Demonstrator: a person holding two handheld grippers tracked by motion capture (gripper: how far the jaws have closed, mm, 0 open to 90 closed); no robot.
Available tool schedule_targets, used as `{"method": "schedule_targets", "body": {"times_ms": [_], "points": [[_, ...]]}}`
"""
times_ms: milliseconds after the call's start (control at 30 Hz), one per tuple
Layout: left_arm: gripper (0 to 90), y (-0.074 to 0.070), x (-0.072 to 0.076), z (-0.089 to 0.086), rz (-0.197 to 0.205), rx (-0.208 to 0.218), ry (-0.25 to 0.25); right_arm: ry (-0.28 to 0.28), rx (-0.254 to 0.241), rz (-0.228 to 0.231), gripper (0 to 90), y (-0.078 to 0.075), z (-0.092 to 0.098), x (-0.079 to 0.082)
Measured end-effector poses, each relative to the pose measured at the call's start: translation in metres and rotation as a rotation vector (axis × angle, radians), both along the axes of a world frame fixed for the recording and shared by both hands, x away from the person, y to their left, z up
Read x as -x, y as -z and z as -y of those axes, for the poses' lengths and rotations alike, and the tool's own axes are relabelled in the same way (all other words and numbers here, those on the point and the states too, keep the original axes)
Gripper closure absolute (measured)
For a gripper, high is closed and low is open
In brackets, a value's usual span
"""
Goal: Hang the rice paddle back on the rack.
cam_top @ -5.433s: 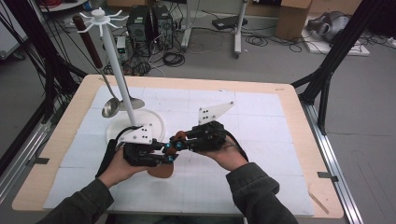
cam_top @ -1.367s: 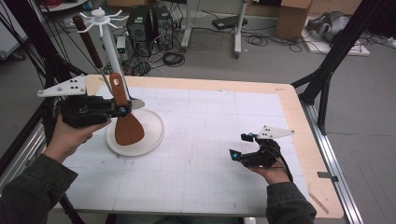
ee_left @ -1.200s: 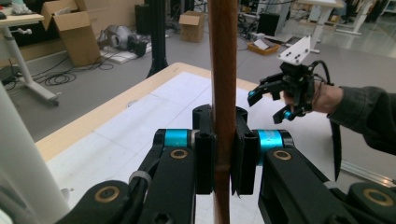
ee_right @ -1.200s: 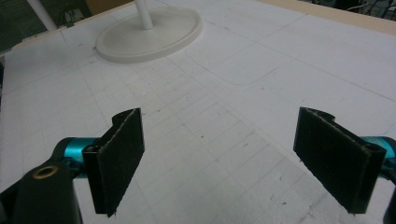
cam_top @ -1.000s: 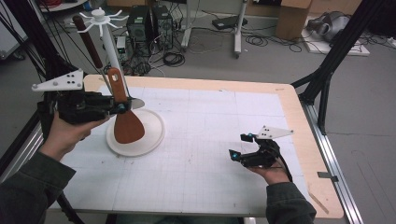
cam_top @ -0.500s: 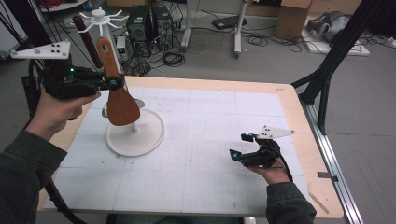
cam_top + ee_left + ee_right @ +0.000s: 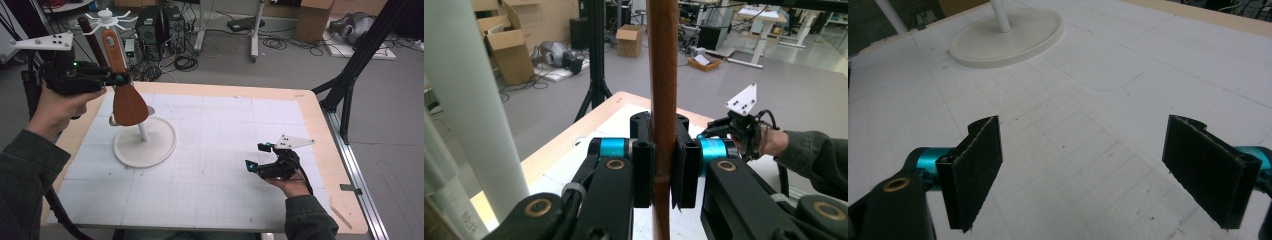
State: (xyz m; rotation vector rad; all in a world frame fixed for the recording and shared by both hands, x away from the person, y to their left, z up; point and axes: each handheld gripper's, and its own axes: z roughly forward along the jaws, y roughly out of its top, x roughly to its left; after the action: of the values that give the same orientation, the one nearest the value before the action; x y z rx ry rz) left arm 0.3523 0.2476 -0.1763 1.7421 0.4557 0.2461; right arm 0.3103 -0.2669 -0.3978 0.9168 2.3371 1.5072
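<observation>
A brown wooden spatula (image 7: pixel 125 95) hangs upright in the air beside the white utensil stand's pole (image 7: pixel 142 131), blade down. My left gripper (image 7: pixel 120 79) is shut on its handle (image 7: pixel 663 100), the jaws pressed on both sides of the wood, high at the far left of the table. The stand's hooked top (image 7: pixel 107 18) is just above the handle's end. My right gripper (image 7: pixel 255 159) rests low over the white mat at the near right, its jaws wide open (image 7: pixel 1083 170) with nothing between them. The stand's round base (image 7: pixel 1008 36) lies ahead in the right gripper view.
A metal ladle (image 7: pixel 113 120) hangs from the stand behind the spatula blade. The stand's base (image 7: pixel 165 145) sits on the gridded white mat (image 7: pixel 220 150), which covers a wooden table. Cables, computer cases and boxes lie on the floor beyond the table's far edge.
My left gripper has lifted the spatula up off the stand's base and carried it higher toward the stand's top. The right gripper has stayed put.
</observation>
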Motion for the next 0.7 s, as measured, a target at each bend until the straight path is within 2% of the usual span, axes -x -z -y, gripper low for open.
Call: {"method": "schedule_targets", "body": {"times_ms": [400,700], "points": [[81.8,0.003,-0.008,-0.004,-0.012,0.010,-0.014,-0.002,-0.006,0.003,15.5,0.000,0.000,0.000],[81.6,0.006,-0.013,-0.007,-0.023,-0.002,-0.035,0.002,-0.002,0.007,15.5,0.000,0.000,0.000]]}}
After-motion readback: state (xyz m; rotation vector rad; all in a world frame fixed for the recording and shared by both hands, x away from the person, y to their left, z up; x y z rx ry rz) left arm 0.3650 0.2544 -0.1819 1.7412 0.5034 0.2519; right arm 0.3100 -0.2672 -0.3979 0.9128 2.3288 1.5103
